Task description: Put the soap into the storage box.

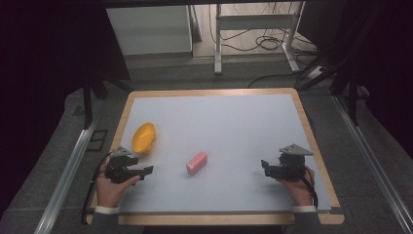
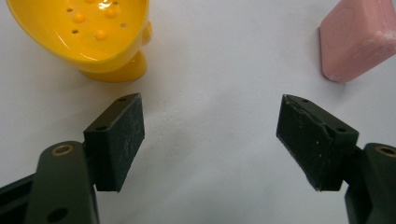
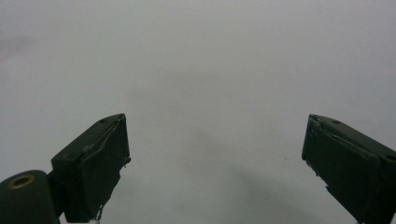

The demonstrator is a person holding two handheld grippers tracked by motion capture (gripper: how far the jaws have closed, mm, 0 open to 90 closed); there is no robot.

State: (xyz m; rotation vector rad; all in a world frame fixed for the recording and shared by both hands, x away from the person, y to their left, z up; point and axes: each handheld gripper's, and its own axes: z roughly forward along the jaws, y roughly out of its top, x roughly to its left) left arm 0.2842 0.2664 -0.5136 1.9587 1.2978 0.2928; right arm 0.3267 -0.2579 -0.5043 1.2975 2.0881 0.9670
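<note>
Soap bar (image 1: 197, 163), pink, lies centre frame, right of yellow soap dish (image 1: 144, 138). Prob. stiff, slick, light; grip across short sides. Left gripper (image 1: 146, 171) & right gripper (image 1: 264, 166) both w/ jaws apart, empty.

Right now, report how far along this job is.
Nothing looks done: the pink soap bar lies on the mat, apart from the empty yellow soap dish. In hand: nothing; the left tool and right tool are both open, holding nothing. Left, presumably: gripping the soap and setting it in the dish.
</note>
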